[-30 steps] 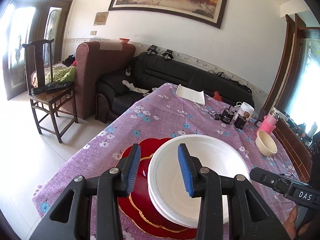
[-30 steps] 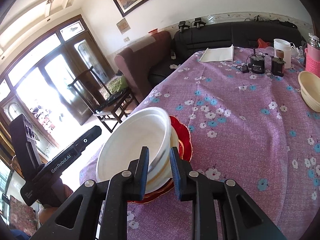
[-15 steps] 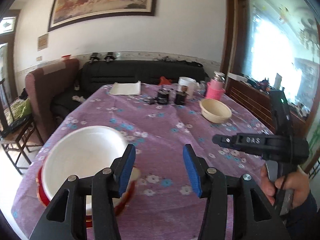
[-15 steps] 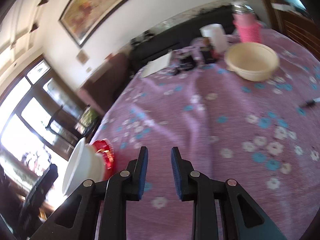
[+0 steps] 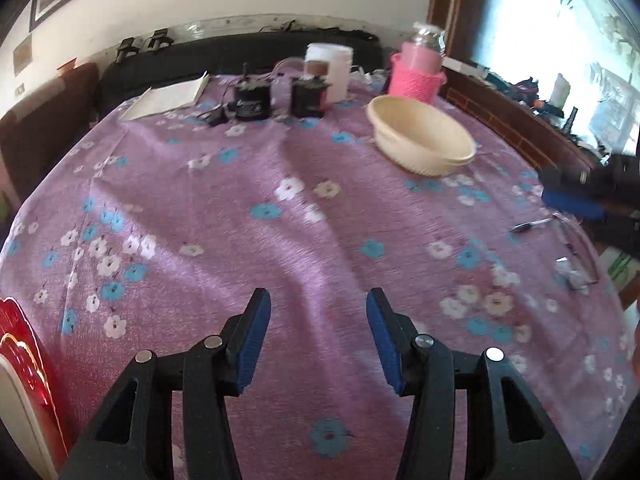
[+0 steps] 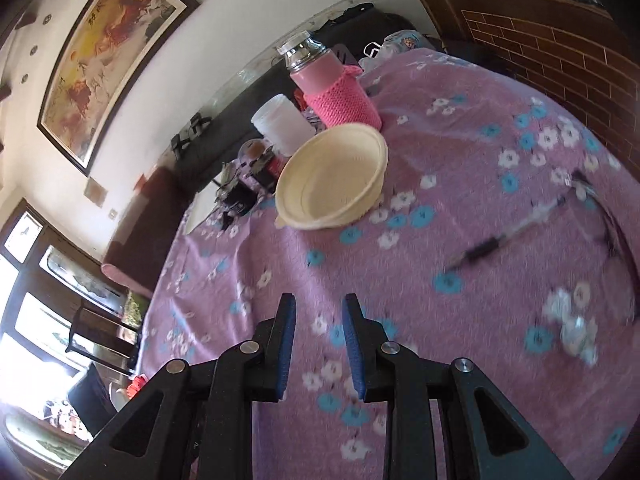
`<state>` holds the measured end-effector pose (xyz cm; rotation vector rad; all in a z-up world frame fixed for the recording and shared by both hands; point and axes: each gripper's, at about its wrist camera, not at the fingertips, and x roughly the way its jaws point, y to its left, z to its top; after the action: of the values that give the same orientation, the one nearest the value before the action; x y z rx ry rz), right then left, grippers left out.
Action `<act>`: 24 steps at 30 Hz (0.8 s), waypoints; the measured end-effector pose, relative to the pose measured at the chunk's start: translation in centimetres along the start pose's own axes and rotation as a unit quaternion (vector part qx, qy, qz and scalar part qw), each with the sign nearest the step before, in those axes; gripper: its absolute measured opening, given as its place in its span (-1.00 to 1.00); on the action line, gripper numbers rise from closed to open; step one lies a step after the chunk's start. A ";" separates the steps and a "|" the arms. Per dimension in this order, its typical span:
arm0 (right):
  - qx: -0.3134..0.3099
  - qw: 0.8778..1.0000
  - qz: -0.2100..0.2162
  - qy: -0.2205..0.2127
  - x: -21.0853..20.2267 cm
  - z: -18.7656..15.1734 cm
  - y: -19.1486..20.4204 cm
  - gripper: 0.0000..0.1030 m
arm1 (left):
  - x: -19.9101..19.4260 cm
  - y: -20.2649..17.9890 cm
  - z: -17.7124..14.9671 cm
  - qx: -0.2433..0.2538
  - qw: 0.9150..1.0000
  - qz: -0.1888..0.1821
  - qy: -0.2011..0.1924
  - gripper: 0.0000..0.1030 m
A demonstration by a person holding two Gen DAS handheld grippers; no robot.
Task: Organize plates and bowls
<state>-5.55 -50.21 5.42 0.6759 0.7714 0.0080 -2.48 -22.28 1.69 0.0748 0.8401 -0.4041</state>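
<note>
A cream bowl (image 5: 422, 142) sits upright on the purple flowered tablecloth (image 5: 248, 240), far right of centre, also in the right wrist view (image 6: 332, 176). My left gripper (image 5: 318, 320) hovers open over bare cloth, well short of it. My right gripper (image 6: 320, 332) is open by a narrow gap with nothing in it, the bowl ahead of it. That gripper shows as a dark blur (image 5: 580, 196) at the right edge of the left wrist view. A red plate (image 5: 20, 356) with a white bowl's rim (image 5: 16, 412) on it peeks in at the lower left.
Behind the cream bowl stand a pink-sleeved bottle (image 6: 336, 92), a white cup (image 6: 282, 124) and two small black devices (image 5: 252, 98). A notebook (image 5: 166, 96) lies at the far left. A pen (image 6: 500, 240) and glasses lie near the right table edge. A brick-patterned wall borders the right.
Both grippers swung right, away from the white bowl on the red plate, towards the cream bowl. The right gripper let go of the white bowl's rim. The left jaws widened.
</note>
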 end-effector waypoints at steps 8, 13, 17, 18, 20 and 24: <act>-0.013 1.000 -0.004 0.028 9.3 6.7 2.7 -0.45 | -1.7 1.4 0.3 -0.009 0.999 0.028 -0.044 -0.06; -0.003 0.995 -0.052 0.080 15.3 10.0 2.2 -0.45 | -1.4 1.4 0.3 -0.007 0.999 0.025 -0.038 -0.06; -0.011 0.988 -0.063 0.143 18.0 9.7 2.0 -0.46 | -1.3 1.7 0.4 -0.012 0.999 0.028 -0.038 -0.06; -0.012 0.986 -0.059 0.156 17.9 9.3 2.0 -0.45 | -1.3 1.8 0.4 -0.014 0.999 0.028 -0.037 -0.06; -0.025 0.982 -0.047 0.181 17.5 8.5 2.2 -0.45 | -1.3 1.9 0.4 -0.017 0.999 0.028 -0.036 -0.06; -0.094 0.967 -0.036 0.233 15.0 5.4 2.8 -0.43 | -1.3 2.1 0.4 -0.020 0.999 0.028 -0.036 -0.06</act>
<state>9.52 -47.36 0.14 0.4668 1.2319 0.1769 -2.24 -20.04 2.73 0.0469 0.7730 -0.3353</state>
